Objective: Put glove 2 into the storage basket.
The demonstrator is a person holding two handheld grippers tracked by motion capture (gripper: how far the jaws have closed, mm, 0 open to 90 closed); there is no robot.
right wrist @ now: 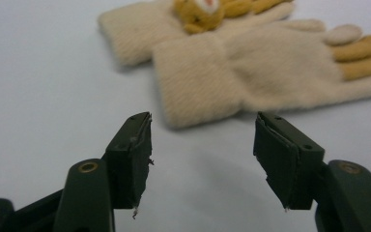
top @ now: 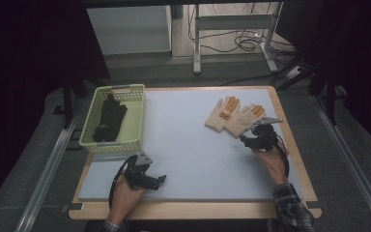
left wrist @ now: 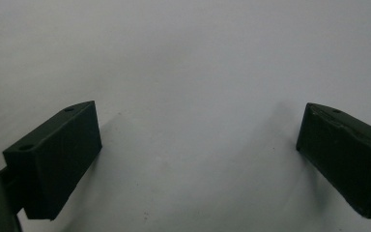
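cream gloves (top: pixel 235 116) lie as overlapping pair on far right of surface (top: pixel 193 145), cuffs toward near-left, fingers toward far-right. right claw (right wrist: pixel 203 159) just short of nearer glove (right wrist: pixel 265 72), cuff edge straight ahead of it, not touching; jaws apart, nothing between. left claw (left wrist: pixel 198 159) well apart at near-left, jaws wide over bare surface. right hand (top: pixel 270 157) nearer by far. basket (top: pixel 135 128) with black gloves (top: pixel 108 118) at far left.

The room is dark around the edges, and light falls from above onto the pale table mat (top: pixel 198 140). Both gripper views look soft and blurry. The cream gloves (right wrist: pixel 251 72) are fuzzy, with small shadows underneath.
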